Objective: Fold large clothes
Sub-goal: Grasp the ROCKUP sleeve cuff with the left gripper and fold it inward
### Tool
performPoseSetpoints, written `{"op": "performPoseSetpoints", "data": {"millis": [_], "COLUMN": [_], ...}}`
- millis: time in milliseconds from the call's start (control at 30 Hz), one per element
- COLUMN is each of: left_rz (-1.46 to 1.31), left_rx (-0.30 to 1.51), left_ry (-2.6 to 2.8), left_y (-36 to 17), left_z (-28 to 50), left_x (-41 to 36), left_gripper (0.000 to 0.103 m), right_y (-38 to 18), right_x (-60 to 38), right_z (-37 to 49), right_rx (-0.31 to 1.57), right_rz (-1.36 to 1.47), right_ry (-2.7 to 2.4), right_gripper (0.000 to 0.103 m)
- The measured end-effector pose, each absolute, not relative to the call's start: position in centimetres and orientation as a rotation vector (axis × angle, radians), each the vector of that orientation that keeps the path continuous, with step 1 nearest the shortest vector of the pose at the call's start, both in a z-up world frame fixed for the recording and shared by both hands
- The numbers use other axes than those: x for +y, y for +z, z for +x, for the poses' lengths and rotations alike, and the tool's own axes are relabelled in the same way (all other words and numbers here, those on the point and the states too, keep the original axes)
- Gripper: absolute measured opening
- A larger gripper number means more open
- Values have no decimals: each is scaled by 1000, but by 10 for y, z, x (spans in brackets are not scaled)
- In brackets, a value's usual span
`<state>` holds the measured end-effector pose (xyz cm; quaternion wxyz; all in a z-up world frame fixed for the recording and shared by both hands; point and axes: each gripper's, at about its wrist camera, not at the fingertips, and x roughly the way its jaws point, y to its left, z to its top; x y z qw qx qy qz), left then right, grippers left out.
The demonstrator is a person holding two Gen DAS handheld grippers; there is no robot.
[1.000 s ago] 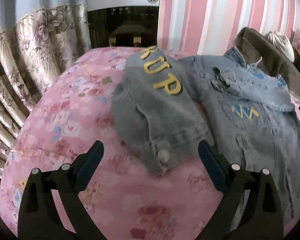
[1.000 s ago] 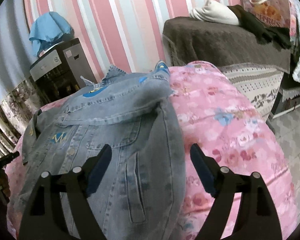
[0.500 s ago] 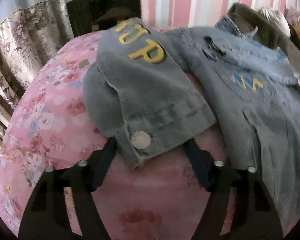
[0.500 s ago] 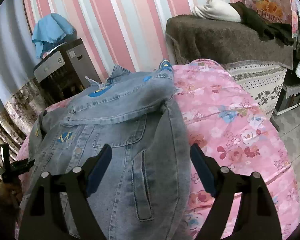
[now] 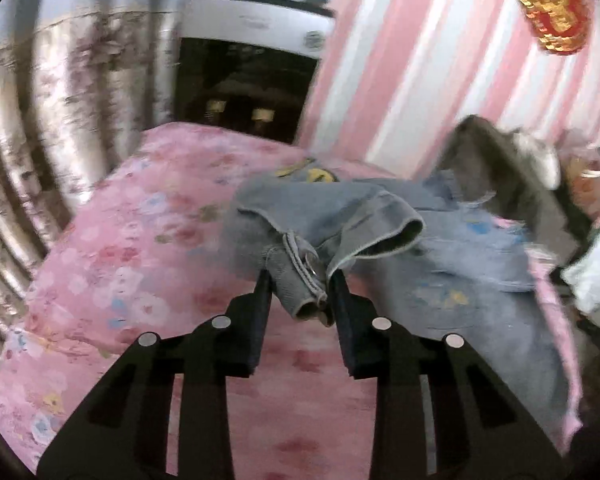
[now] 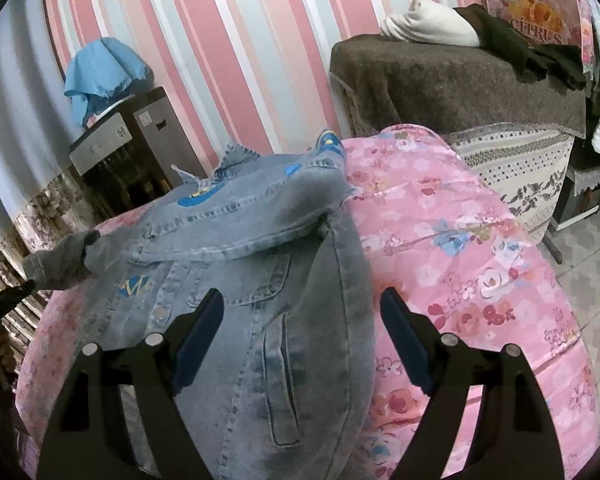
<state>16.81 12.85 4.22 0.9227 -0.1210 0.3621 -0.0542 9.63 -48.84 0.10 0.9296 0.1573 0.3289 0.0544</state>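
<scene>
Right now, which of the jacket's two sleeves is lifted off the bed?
The sleeve cuff between the left gripper fingers, whose jaws are closing on it; it hangs raised over the pink bedspread. The other sleeve lies flat by the open right gripper.

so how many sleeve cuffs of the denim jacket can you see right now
1. The cuff sits bunched between the closing jaws of the left gripper, lifted off the pink bedcover. The other sleeve's cuff is not visible, perhaps tucked under the jacket.

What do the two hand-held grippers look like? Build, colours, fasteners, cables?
Both match. The left hand-held gripper and right hand-held gripper each have a black, angular frame with triangular cut-outs. Each finger carries two round silver fasteners and ends in a flat, dark blue rectangular pad: left pads, right pads. No cables, markings, hands or sleeves show in either wrist view.
</scene>
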Motion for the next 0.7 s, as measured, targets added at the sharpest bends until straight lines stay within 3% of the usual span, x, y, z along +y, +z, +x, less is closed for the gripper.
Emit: {"op": "performPoseSetpoints", "data": {"millis": [500,567,600,667,700], "left_rz": [-221,-190,-196,-197,-190], "left_rx": [841,849,854,871,865], "left_ry": [-645,-672,-682,-690,-669], "left_y": [30,25,24,20,19], "left_z": [164,161,160,159,157], "left_x": [-112,-137,-143,-151,-150], "left_gripper": [27,31,39,67,91], "right_y": [4,3,1,-1,-3], "right_x": [-487,-489,-489,-487,-486], "right_z": [100,99,98,96,95], "right_rx": [660,665,671,679,683], "right_rz": [336,343,347,340,336], "right_ry": [144,133,134,136,135], "right_gripper": [81,81,81,81,81]}}
